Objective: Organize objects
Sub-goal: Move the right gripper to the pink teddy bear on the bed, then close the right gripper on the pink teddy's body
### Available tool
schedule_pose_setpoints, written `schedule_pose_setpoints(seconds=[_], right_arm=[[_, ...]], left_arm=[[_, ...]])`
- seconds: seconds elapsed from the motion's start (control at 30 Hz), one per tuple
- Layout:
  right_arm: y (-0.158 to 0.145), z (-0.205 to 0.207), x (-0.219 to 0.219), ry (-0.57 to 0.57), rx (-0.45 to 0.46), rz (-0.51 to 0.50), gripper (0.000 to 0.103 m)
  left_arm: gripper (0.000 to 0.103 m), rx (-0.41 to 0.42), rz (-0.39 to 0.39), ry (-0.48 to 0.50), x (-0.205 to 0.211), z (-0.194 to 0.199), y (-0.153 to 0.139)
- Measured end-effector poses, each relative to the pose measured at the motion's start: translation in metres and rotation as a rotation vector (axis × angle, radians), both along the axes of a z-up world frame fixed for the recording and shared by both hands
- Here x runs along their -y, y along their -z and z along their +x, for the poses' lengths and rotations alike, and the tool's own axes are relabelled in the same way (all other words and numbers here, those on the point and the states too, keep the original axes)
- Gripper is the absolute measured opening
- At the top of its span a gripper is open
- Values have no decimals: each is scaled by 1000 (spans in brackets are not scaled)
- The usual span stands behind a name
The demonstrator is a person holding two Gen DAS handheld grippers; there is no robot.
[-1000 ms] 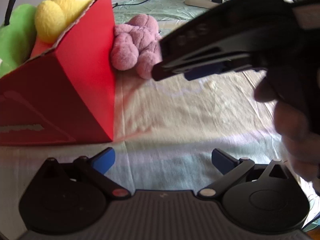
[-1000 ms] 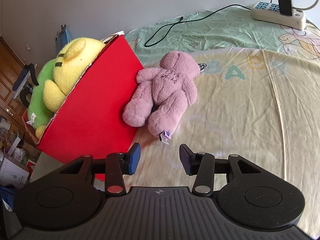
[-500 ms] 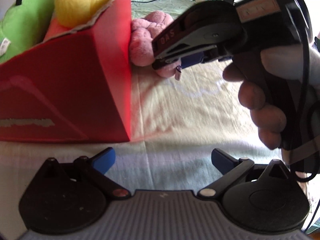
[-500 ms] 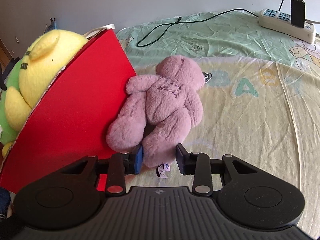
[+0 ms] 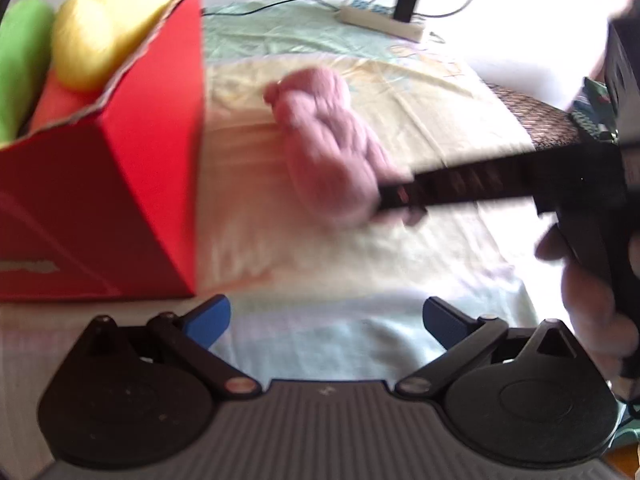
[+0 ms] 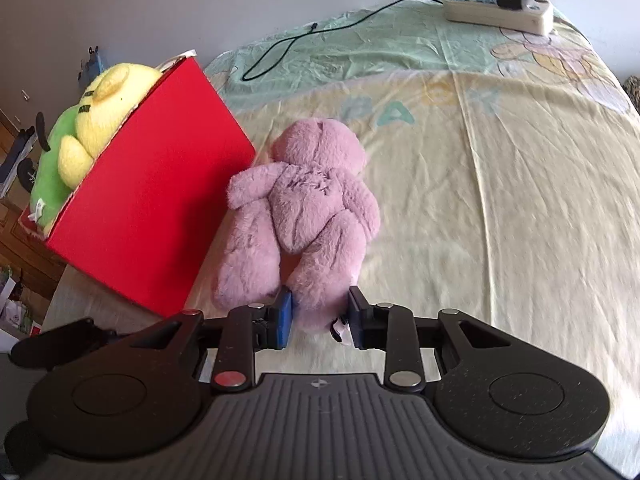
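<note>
Right wrist view is showing one pink plush bear (image 6: 316, 208) lying face down on the bed sheet (image 6: 500, 208), just beside the red box (image 6: 156, 216), one arm touching the box wall. The bear's fur is short, dense and soft; stitched lettering is showing across its back, too small to read, and a small fabric tag is hanging at one leg. The right gripper (image 6: 320, 314) is pinching one leg of the bear: the two blue-padded fingers are pressing against either side of it. The hand (image 5: 592, 300) holding that gripper is appearing at the right edge of the left wrist view.

The red box is a smooth-sided cardboard container with a torn upper rim. It is holding two plush toys: one yellow plush (image 6: 104, 116) and one green plush (image 6: 52, 176).

The sheet is thin, creased fabric in pale yellow and green with printed letters. One white power strip (image 6: 500, 12) with a black plug is lying at the far end, and one black cable (image 6: 320, 28) is trailing across the sheet.

The left gripper (image 5: 326, 318) is standing spread wide, its blue pads holding nothing, over the sheet near the box corner.
</note>
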State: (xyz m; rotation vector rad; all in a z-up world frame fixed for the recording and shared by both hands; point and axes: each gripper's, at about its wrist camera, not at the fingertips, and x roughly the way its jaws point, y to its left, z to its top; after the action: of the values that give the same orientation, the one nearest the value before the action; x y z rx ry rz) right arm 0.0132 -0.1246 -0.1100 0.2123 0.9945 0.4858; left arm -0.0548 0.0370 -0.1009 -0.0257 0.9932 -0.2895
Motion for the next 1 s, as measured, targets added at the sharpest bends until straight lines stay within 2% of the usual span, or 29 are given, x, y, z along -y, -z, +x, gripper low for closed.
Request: schedule_pose_setpoints(seconds=[0.2, 0.37, 0.5, 0.6, 0.7, 0.73, 0.87, 1.0], right_arm=[[3, -28, 34, 9, -67, 37, 31], [9, -21, 65, 77, -162, 231, 35], [13, -11, 78, 141, -177, 343, 35], [19, 1, 75, 145, -175, 370, 35], [27, 12, 68, 132, -188, 376, 35], [30, 15, 67, 124, -194, 389, 35], [32, 23, 60, 87, -188, 397, 35], [33, 31, 53, 45, -192, 393, 35]], left_arm=[[102, 40, -57, 91, 18, 4, -12], [102, 57, -81, 119, 37, 21, -17], [101, 51, -74, 95, 40, 30, -15], [96, 20, -60, 70, 40, 44, -4], [95, -28, -102, 54, 37, 54, 5], [92, -39, -113, 53, 37, 57, 7], [85, -42, -118, 48, 36, 65, 9], [85, -25, -87, 44, 37, 71, 9]])
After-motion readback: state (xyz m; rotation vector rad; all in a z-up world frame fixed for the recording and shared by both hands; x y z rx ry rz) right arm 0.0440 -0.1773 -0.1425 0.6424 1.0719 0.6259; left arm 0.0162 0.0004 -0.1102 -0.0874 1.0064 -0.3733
